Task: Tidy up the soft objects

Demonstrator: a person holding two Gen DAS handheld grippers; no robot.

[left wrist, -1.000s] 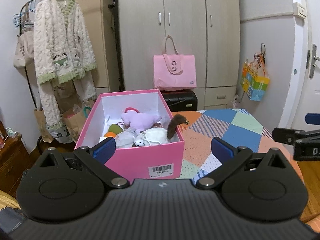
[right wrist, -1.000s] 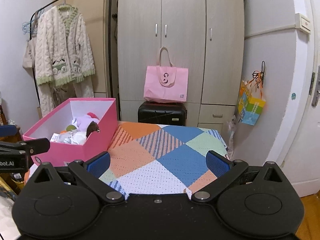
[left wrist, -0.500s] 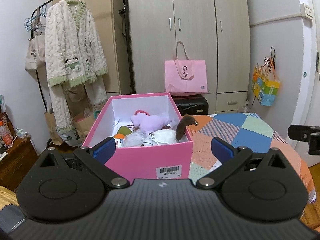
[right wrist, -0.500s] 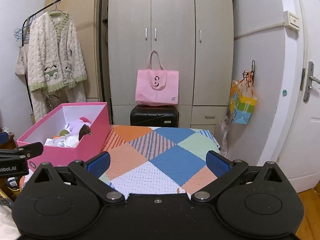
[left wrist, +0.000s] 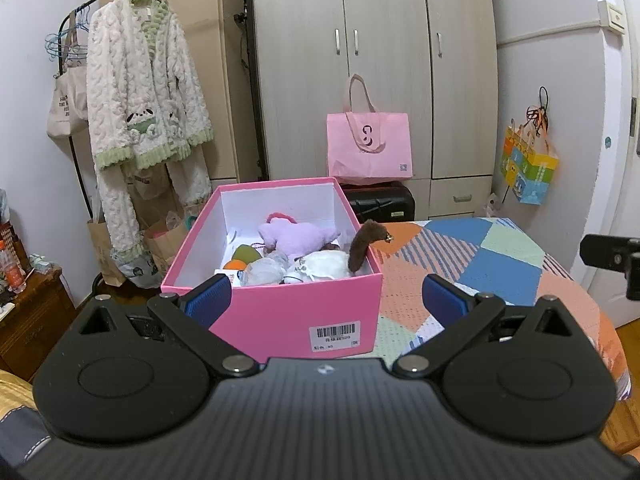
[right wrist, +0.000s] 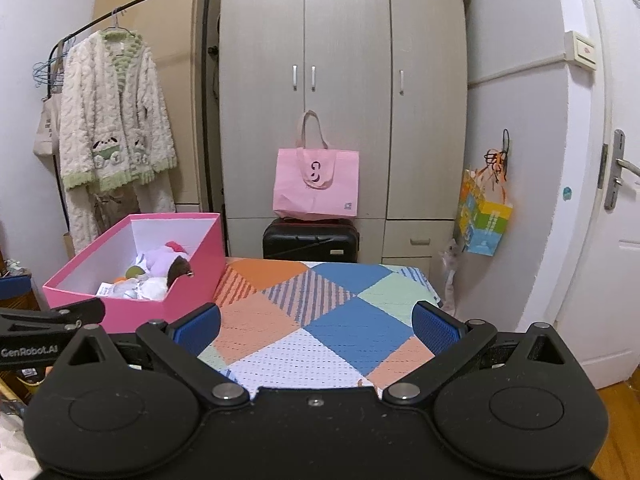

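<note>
Plush toys (left wrist: 298, 236) sit in the pink box (left wrist: 280, 320).
Left gripper (left wrist: 326, 300) and right gripper (right wrist: 316, 326) hover spread wide, both empty.

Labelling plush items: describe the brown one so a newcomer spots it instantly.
Find the pink box on the patchwork table. At its right wall, the brown plush pokes up over the rim, beside a white plush. It is the only dark, furry one.
</note>
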